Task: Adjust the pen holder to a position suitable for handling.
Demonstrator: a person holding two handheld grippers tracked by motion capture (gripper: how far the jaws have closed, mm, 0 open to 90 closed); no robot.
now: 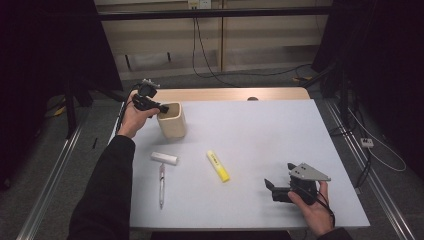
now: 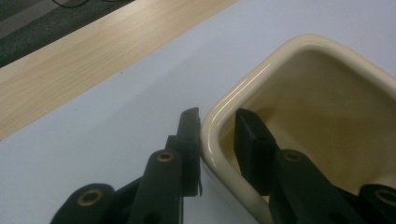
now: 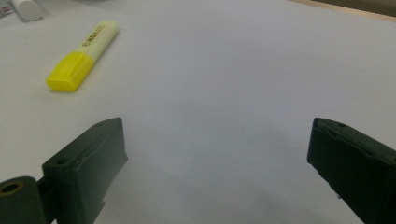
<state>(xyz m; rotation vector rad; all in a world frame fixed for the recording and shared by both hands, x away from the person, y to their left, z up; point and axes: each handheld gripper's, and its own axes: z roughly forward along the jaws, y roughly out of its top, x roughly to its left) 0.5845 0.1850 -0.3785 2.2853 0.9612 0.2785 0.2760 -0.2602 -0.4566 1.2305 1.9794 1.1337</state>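
While left claw [image 2: 217, 135] straddles cup [image 2: 261, 79] rim, right claw [image 3: 215, 163] gapes

White table [image 1: 280, 130], cream cup [image 1: 172, 121] at back left, white tube [image 1: 165, 158], pen [image 1: 161, 185], yellow highlighter [image 1: 218, 166] lying apart mid-table

It looked like a lab or recording studio: a white worktop [image 1: 260, 140] on grey carpet, black curtains [image 1: 45, 50] at nine and three o'clock, loose cables [image 1: 210, 70] trailing at twelve, metal floor rails [image 1: 55, 170] alongside.
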